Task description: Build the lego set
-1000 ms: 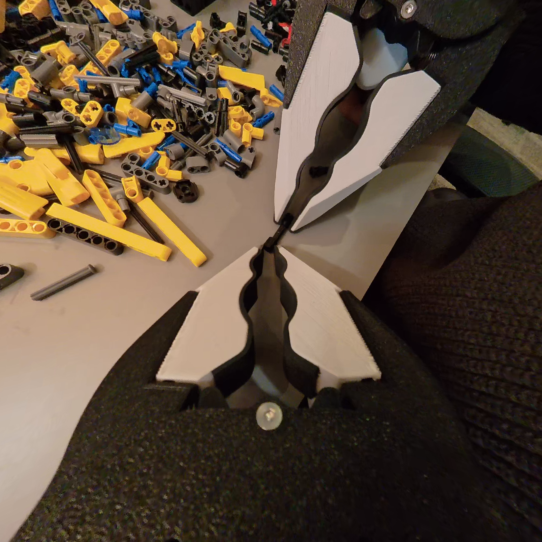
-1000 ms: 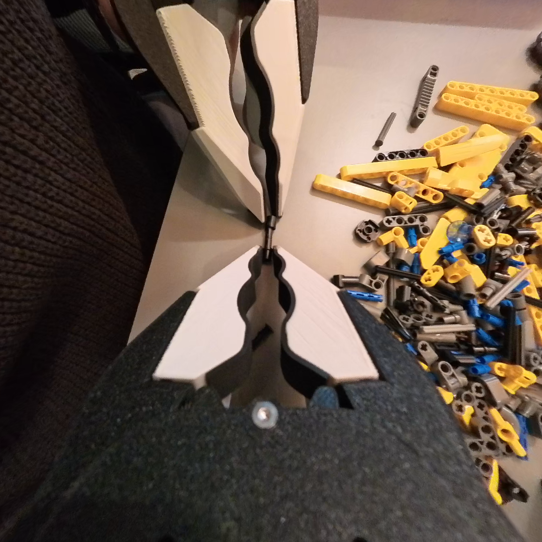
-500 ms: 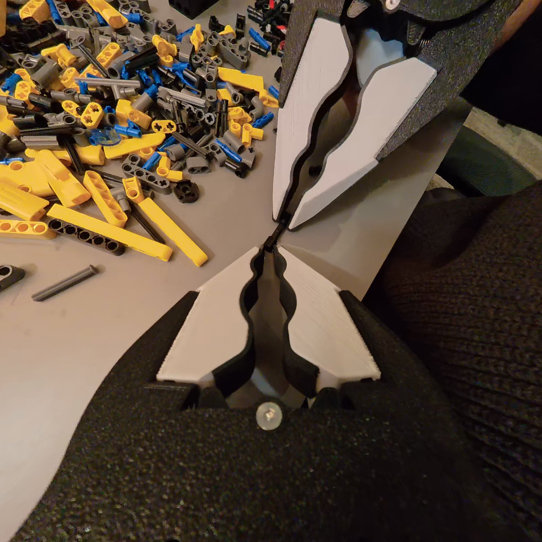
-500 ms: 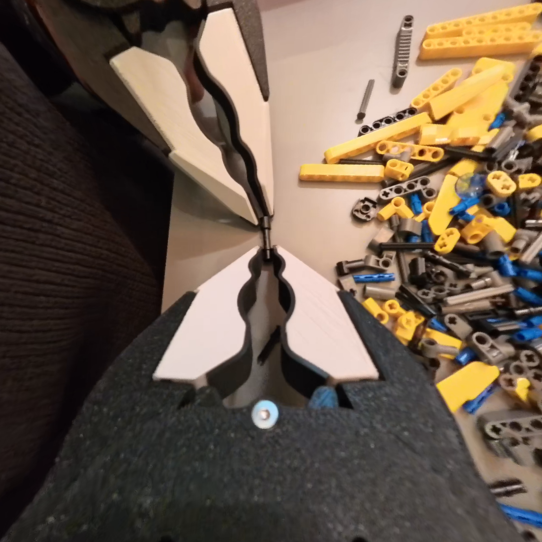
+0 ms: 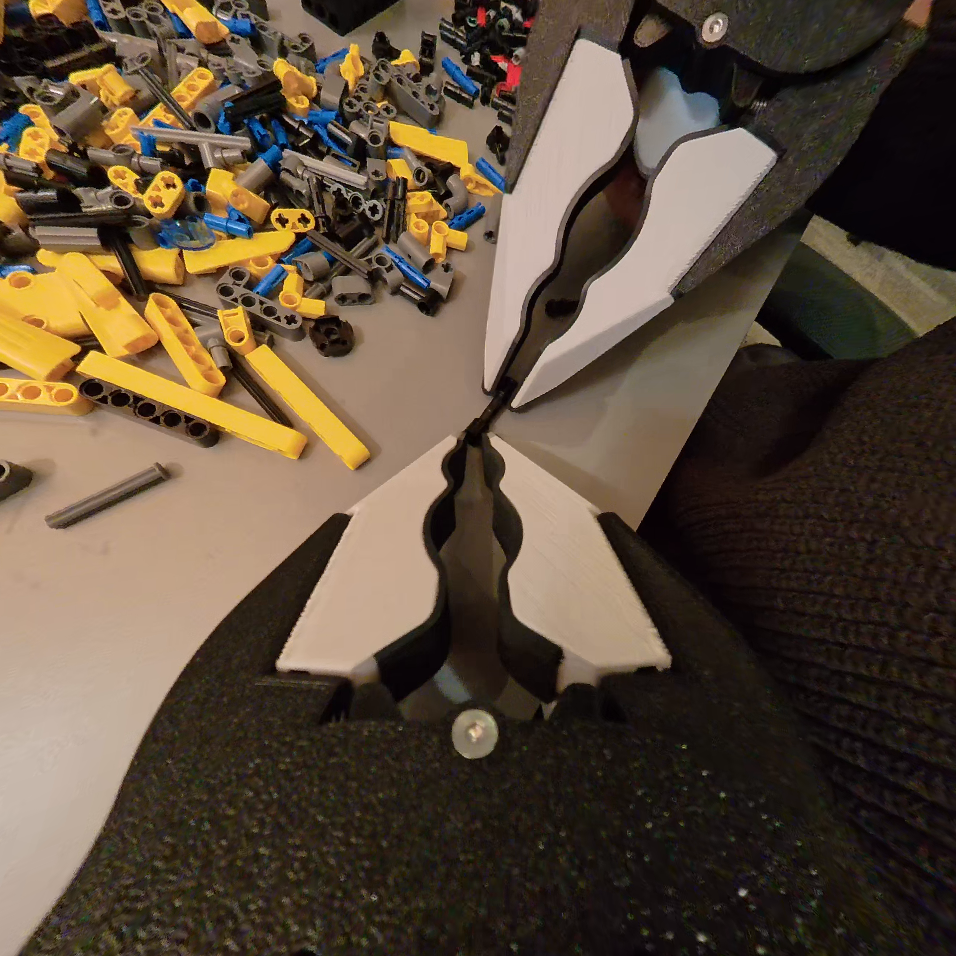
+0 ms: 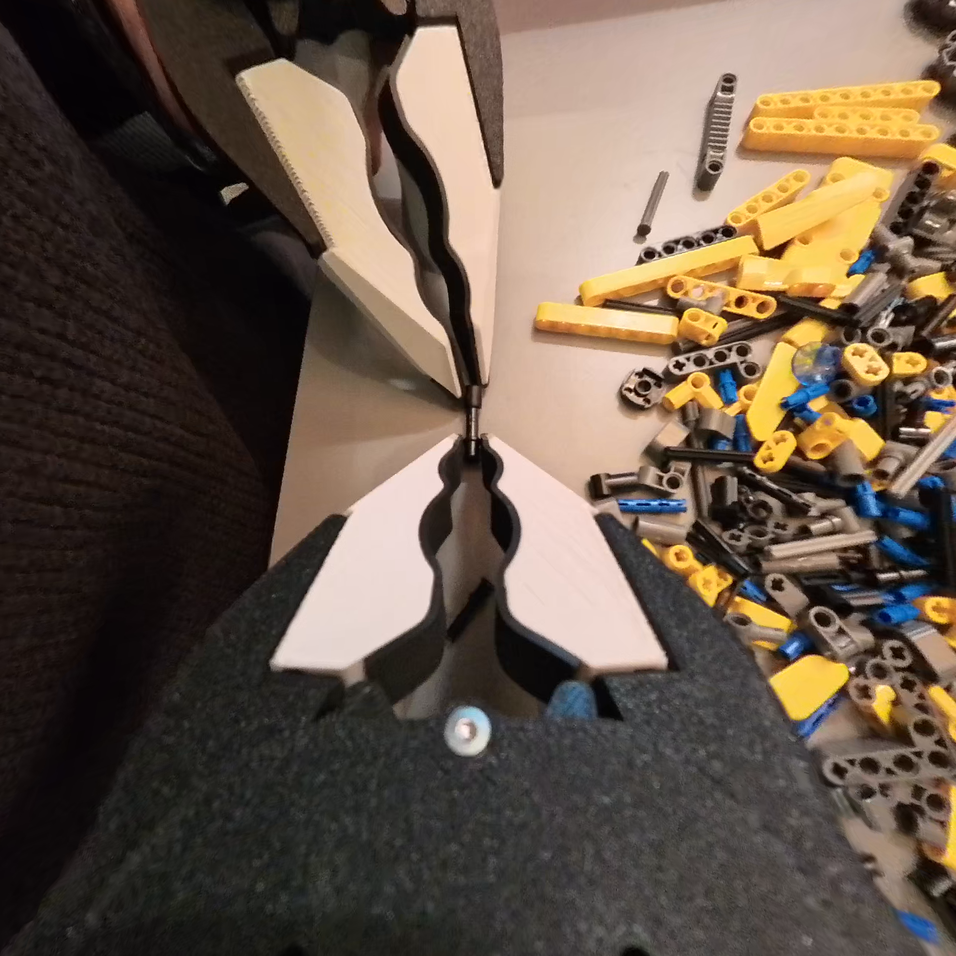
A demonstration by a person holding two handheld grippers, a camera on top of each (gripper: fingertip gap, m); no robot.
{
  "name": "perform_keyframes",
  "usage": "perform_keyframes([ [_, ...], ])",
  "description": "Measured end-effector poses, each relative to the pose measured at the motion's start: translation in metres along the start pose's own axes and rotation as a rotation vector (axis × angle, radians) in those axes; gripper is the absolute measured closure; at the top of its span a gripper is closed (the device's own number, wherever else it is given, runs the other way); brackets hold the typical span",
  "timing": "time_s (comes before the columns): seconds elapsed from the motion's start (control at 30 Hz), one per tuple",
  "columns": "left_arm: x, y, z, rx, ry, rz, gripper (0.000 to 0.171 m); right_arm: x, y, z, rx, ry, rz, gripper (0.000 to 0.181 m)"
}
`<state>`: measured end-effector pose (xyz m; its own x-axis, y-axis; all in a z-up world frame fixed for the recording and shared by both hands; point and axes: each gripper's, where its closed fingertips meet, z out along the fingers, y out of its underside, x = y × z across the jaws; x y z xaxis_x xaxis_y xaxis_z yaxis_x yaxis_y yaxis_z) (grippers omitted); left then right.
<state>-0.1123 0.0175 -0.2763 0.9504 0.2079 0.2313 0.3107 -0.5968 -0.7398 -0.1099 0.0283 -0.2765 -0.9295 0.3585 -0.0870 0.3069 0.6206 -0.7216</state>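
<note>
A small black pin (image 5: 491, 411) is held tip to tip between both grippers, just above the grey table (image 5: 155, 569) near its edge. My left gripper (image 5: 473, 438) is shut on one end of the pin. My right gripper (image 6: 472, 444) is shut on the other end, and the pin (image 6: 473, 414) shows between the tips in the right wrist view. The right gripper (image 5: 504, 393) enters the left wrist view from the upper right. The left gripper (image 6: 472, 387) enters the right wrist view from above.
A heap of yellow, grey, black and blue building pieces (image 5: 233, 207) covers the table on the far side, also in the right wrist view (image 6: 802, 414). A loose grey axle (image 5: 106, 495) lies apart. A dark knitted sleeve (image 5: 827, 621) lies past the table edge. The grippers are tip to tip, or close to it.
Both grippers stay shut on the pin. The right wrist view has swung over the heap; the left gripper's angle in it has shifted slightly.
</note>
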Motion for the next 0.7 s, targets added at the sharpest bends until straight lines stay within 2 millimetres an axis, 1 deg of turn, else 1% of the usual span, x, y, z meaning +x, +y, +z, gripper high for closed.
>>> perform_keyframes([
  [0.17, -0.0014, -0.002, 0.0009, 0.003, 0.015, -0.043, 0.167, 0.0007, 0.0009, 0.0011, 0.007, 0.041, 0.077, 0.176],
  [0.3, -0.0017, -0.002, 0.0009, 0.009, 0.001, -0.024, 0.168, 0.0009, 0.0, 0.0008, 0.059, 0.004, 0.197, 0.176],
  [0.37, -0.0018, -0.0021, 0.001, 0.012, -0.005, -0.017, 0.168, 0.0011, -0.0003, 0.0007, 0.07, -0.005, 0.23, 0.177],
  [0.43, -0.0021, -0.0021, 0.0009, 0.011, -0.001, -0.025, 0.168, 0.0015, -0.0002, 0.0012, 0.052, 0.028, 0.187, 0.176],
  [0.57, -0.0022, -0.0021, 0.0007, 0.003, 0.031, -0.066, 0.168, 0.0016, 0.0003, 0.002, -0.001, 0.118, 0.04, 0.176],
  [0.7, -0.0021, -0.0021, 0.0007, 0.0, 0.041, -0.076, 0.168, 0.0016, 0.0001, 0.002, 0.017, 0.129, -0.009, 0.176],
])
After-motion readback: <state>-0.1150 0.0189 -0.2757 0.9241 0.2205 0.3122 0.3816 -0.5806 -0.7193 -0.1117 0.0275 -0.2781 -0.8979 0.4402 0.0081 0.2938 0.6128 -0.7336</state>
